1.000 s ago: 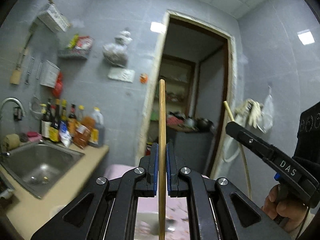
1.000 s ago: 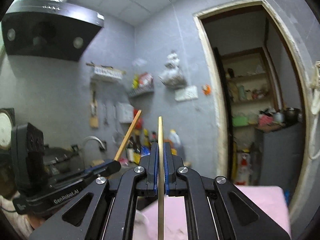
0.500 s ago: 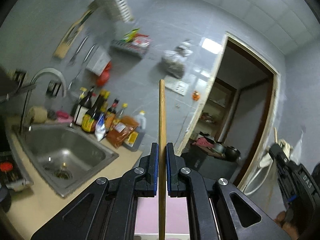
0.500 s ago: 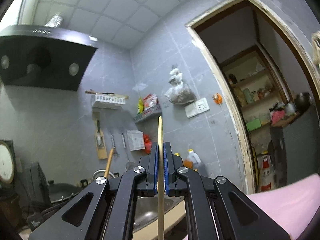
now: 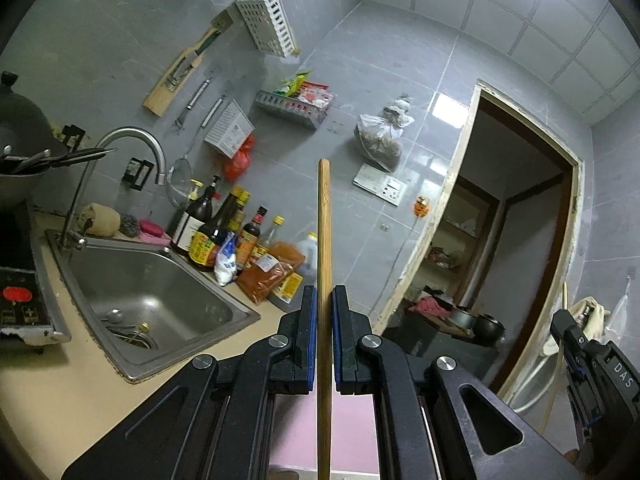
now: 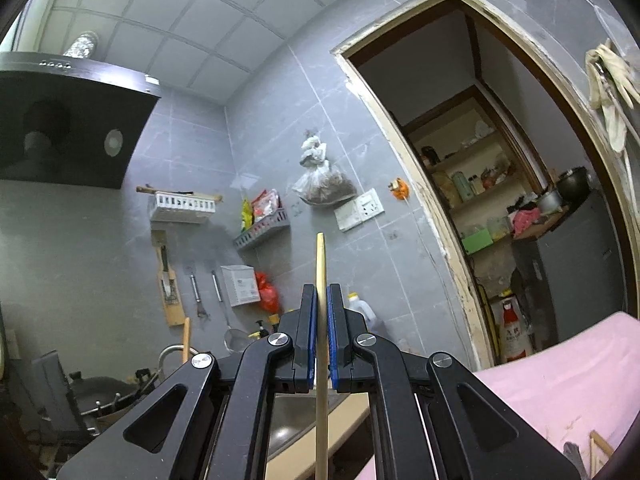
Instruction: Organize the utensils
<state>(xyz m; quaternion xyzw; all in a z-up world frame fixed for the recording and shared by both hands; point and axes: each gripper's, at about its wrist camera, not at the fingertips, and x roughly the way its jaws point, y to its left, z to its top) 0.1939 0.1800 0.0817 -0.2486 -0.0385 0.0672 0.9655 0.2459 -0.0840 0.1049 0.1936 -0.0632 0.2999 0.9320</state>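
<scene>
My left gripper [image 5: 324,300] is shut on a brown wooden utensil handle [image 5: 324,240] that stands upright between its blue pads, raised in the air over the counter edge near the sink [image 5: 152,308]. My right gripper [image 6: 320,300] is shut on a pale, thin wooden utensil handle [image 6: 320,264], also upright. The right gripper shows at the far right of the left wrist view [image 5: 592,364], with its stick [image 5: 565,296] above it. A white slotted utensil basket [image 5: 267,24] hangs on the grey wall; it also shows in the right wrist view [image 6: 182,206].
A curved tap [image 5: 132,148], sauce bottles [image 5: 224,236] and a stove [image 5: 16,280] line the beige counter [image 5: 72,400]. A range hood [image 6: 60,120] hangs at upper left. A knife holder [image 6: 170,284] and ladles hang on the wall. A pink surface [image 6: 560,380] lies at lower right, a doorway [image 6: 500,200] beyond.
Both grippers have tilted up and swung left toward the sink wall while keeping hold of their sticks. The hanging baskets and sink have come further into view.
</scene>
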